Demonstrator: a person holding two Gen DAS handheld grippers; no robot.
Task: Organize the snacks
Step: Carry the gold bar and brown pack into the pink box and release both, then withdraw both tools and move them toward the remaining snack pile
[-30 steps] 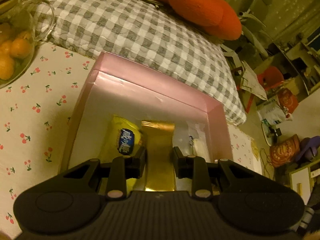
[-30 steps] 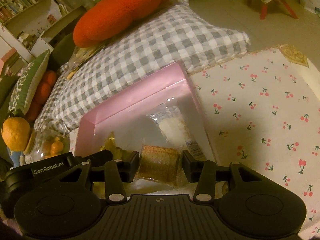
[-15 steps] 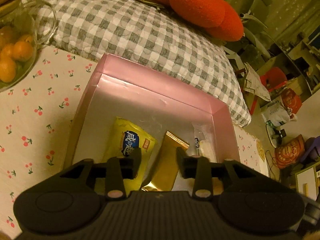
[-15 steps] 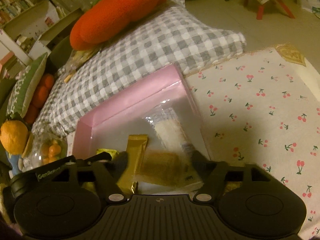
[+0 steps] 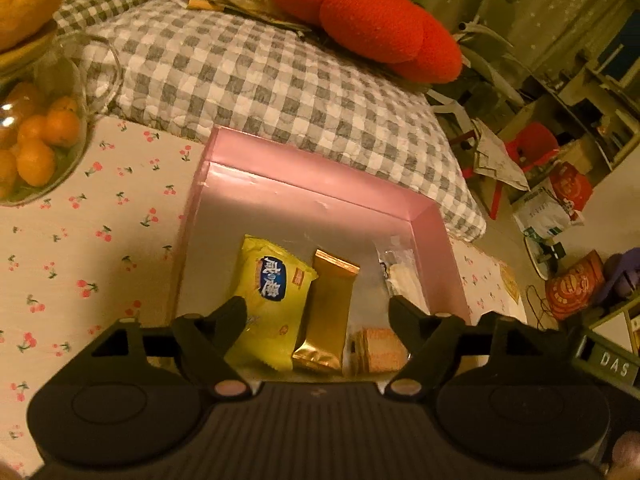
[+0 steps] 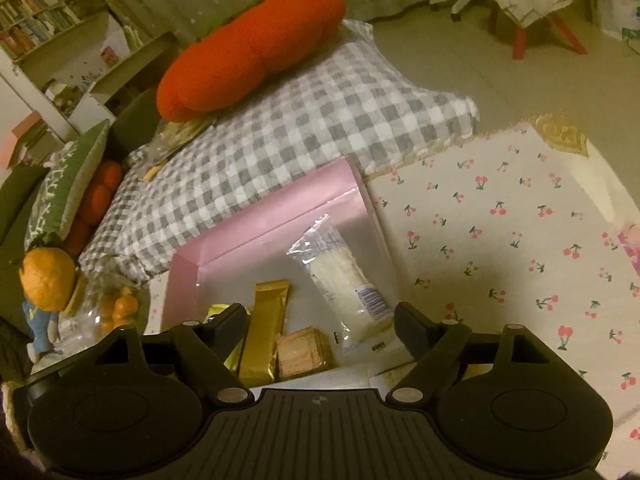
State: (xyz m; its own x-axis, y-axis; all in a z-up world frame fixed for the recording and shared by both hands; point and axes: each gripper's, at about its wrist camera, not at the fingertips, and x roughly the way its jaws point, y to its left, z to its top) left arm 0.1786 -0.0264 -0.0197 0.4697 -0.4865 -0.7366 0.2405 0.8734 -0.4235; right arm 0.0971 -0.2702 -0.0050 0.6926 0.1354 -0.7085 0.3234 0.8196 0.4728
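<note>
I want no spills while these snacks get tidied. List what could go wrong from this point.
1. The gold packet leans on the yellow packet; shifting one may tip the other.
2. Both grippers, the left gripper and the right gripper, whose jaws have just been opening and hold nothing, hang over the same pink box, so they might collide.
3. The clear wrapped snack lies against the box's side wall, awkward to grasp.

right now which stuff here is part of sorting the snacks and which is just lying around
Job: pink box, yellow packet, gold bar, clear white-snack packet, wafer pack.

Lying about: checked cushion, red pillow, jar of oranges.
</note>
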